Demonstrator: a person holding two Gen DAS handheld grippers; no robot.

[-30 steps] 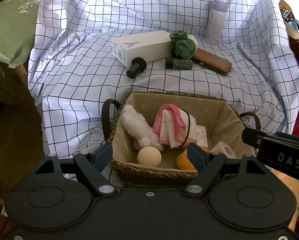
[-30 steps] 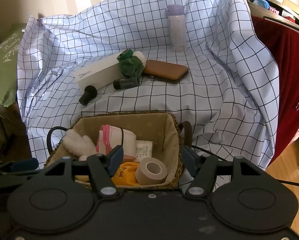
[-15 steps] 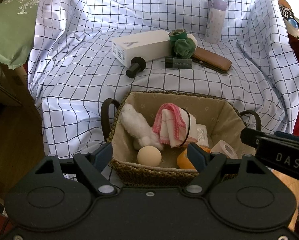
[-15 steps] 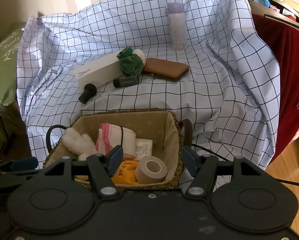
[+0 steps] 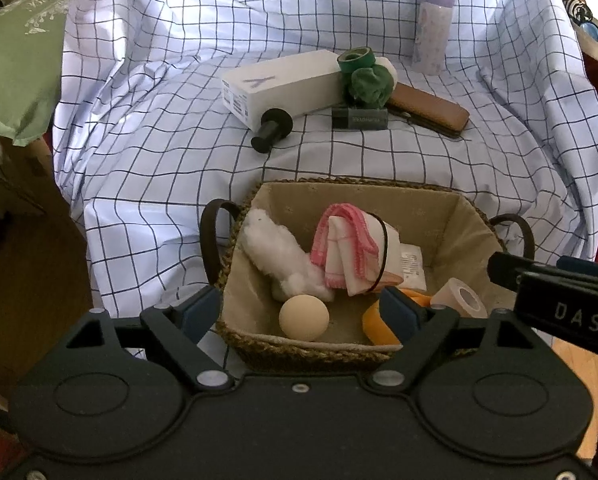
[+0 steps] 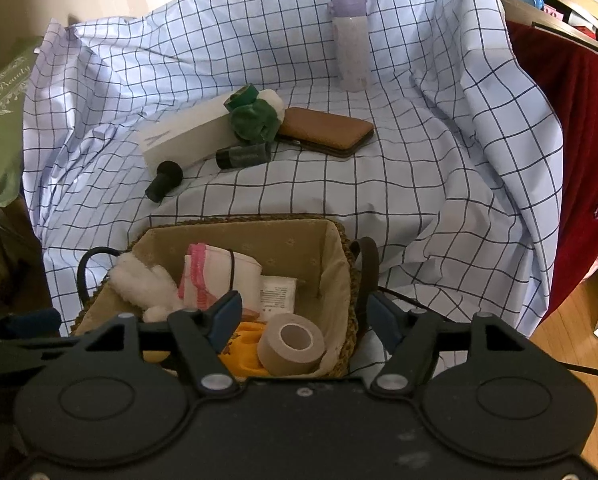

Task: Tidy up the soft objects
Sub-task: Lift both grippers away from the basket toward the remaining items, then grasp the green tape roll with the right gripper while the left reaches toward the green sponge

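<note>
A woven basket (image 5: 451,200) (image 6: 349,264) stands at the front of a checked sheet. It holds a white fluffy toy (image 5: 275,250) (image 6: 139,284), a pink-edged folded cloth (image 5: 347,244) (image 6: 215,272), a cream ball (image 5: 304,317), a yellow soft thing (image 5: 373,322) (image 6: 247,350), a tape roll (image 5: 461,298) (image 6: 291,344) and a white packet (image 6: 277,294). A green soft toy (image 5: 369,84) (image 6: 253,122) lies farther back. My left gripper (image 5: 301,312) and right gripper (image 6: 305,316) are open and empty, at the basket's near rim.
On the sheet lie a white box (image 5: 283,84) (image 6: 183,140), a black cylinder (image 5: 271,130) (image 6: 163,186), a dark tube (image 5: 359,118) (image 6: 243,156), a brown case (image 5: 429,110) (image 6: 327,132), green tape (image 5: 355,58) and a lilac bottle (image 5: 433,28) (image 6: 351,42). A green cushion (image 5: 15,64) is at left, red cloth (image 6: 571,152) at right.
Both wrist views have shifted only slightly; the scene sits a little lower in the right wrist view. Nothing was taken hold of or let go.
</note>
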